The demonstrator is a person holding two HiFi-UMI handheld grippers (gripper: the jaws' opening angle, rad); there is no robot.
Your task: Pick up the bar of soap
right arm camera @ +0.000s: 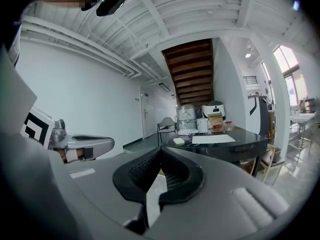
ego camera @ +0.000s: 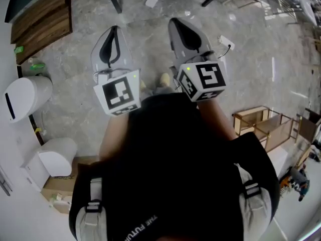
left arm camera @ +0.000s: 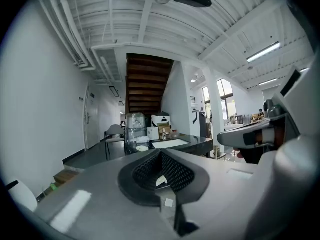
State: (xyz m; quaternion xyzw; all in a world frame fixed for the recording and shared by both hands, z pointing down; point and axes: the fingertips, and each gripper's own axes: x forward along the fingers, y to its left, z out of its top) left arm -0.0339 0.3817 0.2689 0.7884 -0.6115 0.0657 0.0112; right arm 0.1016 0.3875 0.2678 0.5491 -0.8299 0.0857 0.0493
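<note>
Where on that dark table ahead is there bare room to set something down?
In the right gripper view, the barest patch on the dark table is its right end, right of the white sheet. A narrow strip lies between that sheet and the bar of soap. The back edge is crowded with a wrapped container and boxes.

Your head camera looked steeply down past your torso (ego camera: 170, 159) at the left gripper (ego camera: 113, 34), the right gripper (ego camera: 175, 26) and the floor (ego camera: 251, 59). Each gripper camera sat close behind its own jaws, facing nearly level across the room. Both shared the table (right arm camera: 220, 140) and stairs (right arm camera: 192, 74).
</note>
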